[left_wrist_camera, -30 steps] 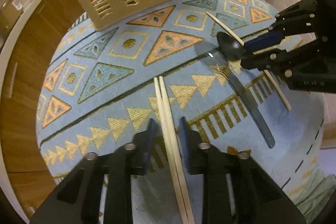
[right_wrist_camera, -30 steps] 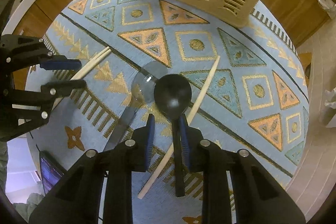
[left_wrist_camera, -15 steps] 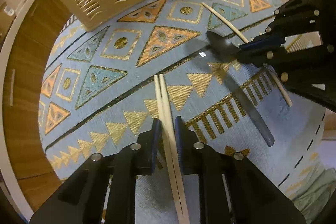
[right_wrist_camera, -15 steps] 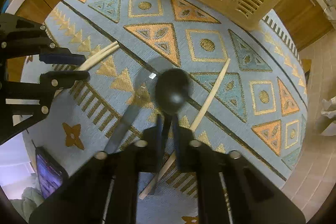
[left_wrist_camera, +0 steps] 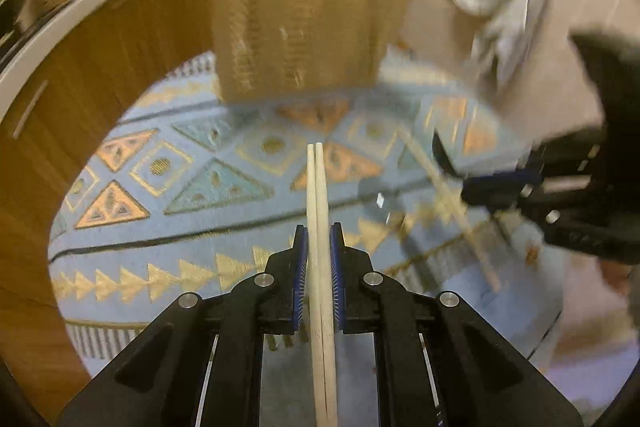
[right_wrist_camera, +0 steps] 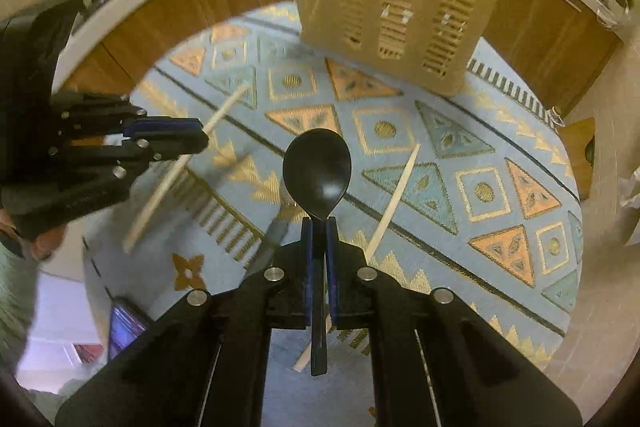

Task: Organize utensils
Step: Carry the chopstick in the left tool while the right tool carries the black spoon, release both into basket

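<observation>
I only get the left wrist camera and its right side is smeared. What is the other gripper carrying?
Observer: The right gripper is shut on a black spoon, pinching the neck just below the bowl.
Operator: Besides the loose chopstick, is any utensil on the rug?
Observer: Yes, a grey utensil lies there, mostly hidden behind the spoon and the gripper.
Operator: Anything beside the rug I should avoid?
Observer: A device with a lit screen lies just off the rug's near left edge.
</observation>
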The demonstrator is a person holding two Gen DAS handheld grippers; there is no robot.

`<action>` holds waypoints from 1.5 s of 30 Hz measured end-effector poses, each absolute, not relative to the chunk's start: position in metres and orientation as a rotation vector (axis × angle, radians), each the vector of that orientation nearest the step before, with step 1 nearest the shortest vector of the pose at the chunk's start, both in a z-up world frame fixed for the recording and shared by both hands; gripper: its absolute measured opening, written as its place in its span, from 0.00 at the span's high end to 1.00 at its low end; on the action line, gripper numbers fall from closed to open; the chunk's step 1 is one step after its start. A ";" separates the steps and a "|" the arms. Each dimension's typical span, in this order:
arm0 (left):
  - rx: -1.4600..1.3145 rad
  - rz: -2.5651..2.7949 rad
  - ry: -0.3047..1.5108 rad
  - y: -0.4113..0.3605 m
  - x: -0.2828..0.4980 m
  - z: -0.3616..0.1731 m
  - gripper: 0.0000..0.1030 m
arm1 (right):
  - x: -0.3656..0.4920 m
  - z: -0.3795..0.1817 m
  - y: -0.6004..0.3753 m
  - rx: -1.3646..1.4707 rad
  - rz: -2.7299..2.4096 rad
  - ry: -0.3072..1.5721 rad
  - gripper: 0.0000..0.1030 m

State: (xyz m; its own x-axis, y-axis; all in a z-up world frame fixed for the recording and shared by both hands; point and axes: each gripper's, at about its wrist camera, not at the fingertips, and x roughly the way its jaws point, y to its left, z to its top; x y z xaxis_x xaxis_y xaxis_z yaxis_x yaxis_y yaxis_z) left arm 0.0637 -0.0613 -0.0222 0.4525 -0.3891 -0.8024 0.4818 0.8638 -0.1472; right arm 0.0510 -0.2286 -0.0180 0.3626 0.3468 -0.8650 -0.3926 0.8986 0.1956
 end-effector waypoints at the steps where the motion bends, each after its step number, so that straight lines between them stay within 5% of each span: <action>1: 0.080 -0.540 0.932 -0.061 0.062 -0.019 0.91 | 0.049 -0.015 -0.230 -0.030 0.484 1.087 0.96; 9: -0.105 -0.498 0.694 -0.044 0.064 0.017 0.91 | 0.043 0.021 -0.242 0.075 0.520 0.922 0.96; 25: -0.197 -0.396 0.107 -0.074 0.081 0.154 0.91 | 0.076 0.147 -0.267 0.133 0.260 0.305 0.96; 45: -0.172 -0.304 0.115 -0.135 0.189 0.106 0.91 | 0.188 0.066 -0.294 0.185 0.166 0.296 0.96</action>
State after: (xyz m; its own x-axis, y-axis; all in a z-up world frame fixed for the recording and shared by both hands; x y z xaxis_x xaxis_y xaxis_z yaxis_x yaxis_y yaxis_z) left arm 0.1890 -0.1346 0.1062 0.9479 -0.3068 -0.0862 0.2873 0.9398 -0.1849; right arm 0.1875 -0.2941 0.0661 0.9431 0.1888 -0.2739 -0.1346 0.9695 0.2048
